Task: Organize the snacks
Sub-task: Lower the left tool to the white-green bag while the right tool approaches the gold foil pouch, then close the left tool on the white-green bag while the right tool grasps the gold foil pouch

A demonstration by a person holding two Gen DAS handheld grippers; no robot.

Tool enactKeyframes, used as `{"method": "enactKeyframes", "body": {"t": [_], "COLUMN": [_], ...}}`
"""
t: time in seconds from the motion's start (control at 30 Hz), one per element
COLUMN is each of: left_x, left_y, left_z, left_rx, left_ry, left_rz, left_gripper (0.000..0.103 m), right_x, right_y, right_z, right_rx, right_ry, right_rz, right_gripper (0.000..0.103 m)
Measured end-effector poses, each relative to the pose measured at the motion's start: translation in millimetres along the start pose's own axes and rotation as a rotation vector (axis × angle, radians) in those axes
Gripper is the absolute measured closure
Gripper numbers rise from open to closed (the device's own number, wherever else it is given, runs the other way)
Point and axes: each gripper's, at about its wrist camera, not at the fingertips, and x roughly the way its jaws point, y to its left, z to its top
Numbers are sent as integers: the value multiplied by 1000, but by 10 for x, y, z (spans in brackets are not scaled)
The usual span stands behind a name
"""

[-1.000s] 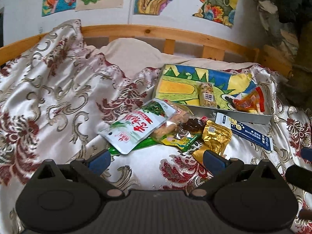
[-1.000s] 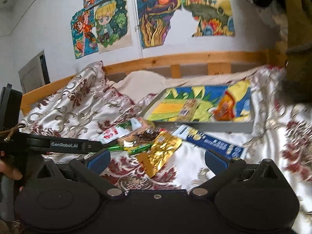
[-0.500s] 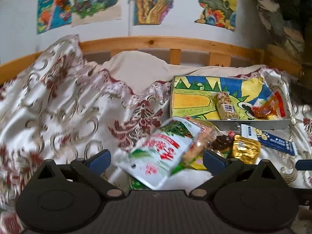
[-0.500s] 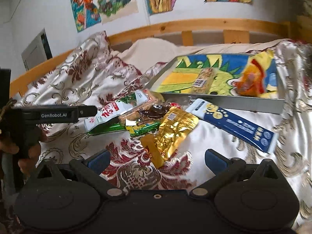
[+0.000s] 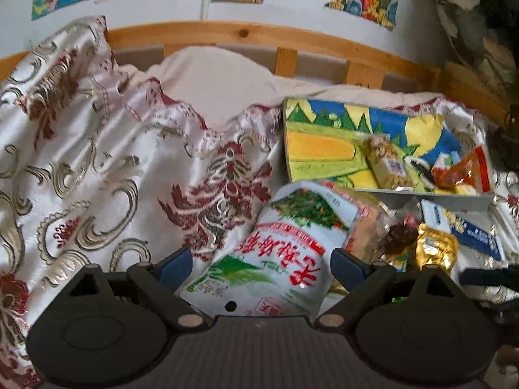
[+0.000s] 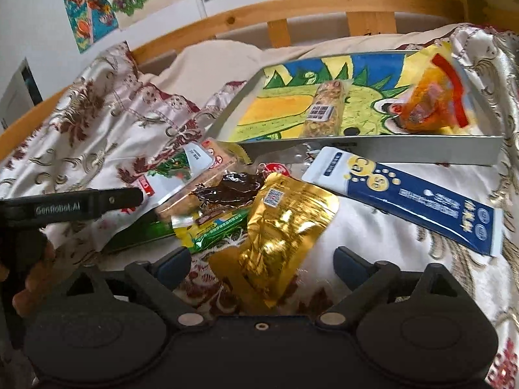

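Note:
A pile of snack packets lies on a patterned satin bedspread in front of a grey tray [image 6: 389, 152] with a colourful drawing inside. The tray holds a cereal bar [image 6: 326, 108] and an orange packet [image 6: 428, 103]. My left gripper [image 5: 261, 264] is open, its fingers on either side of a white and green pouch [image 5: 275, 259]. My right gripper [image 6: 261, 261] is open, its fingers on either side of a gold foil packet [image 6: 282, 223]. Beside that lie a brown packet [image 6: 227, 191], a green-yellow bar [image 6: 214, 230] and a blue and white sachet [image 6: 415, 197].
The left gripper's body [image 6: 71, 207] reaches in from the left of the right wrist view. A wooden bed rail [image 5: 259, 39] and a cream pillow [image 5: 220, 81] lie behind the tray. The bedspread [image 5: 81, 168] is rumpled at the left.
Both grippers have moved forward and down onto the pile. The white and green pouch now sits between my left fingers, and the gold packet between my right fingers. Both stay open.

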Motion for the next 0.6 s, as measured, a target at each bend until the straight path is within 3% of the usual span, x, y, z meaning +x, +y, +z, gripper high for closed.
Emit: {"method": "enactKeyframes", "body": {"t": [0.13, 0.33, 0.43, 0.6], "left_x": [88, 71, 53, -3], "left_y": [62, 19, -37, -175], "left_z": [-10, -37, -49, -70], "left_rx": [-32, -35, -34, -13], "left_ry": [20, 44, 59, 71], "left_rz": [-42, -70, -81, -47], "left_gripper": [11, 23, 29, 31], "right_x": [101, 107, 73, -18], "right_y": [71, 186, 159, 78], "right_z": [35, -20, -41, -94], "right_rx": [3, -70, -69, -75], "right_ry": [-10, -10, 0, 37], "right_rz": [-30, -75, -66, -24], "right_gripper": [12, 33, 55, 59]}}
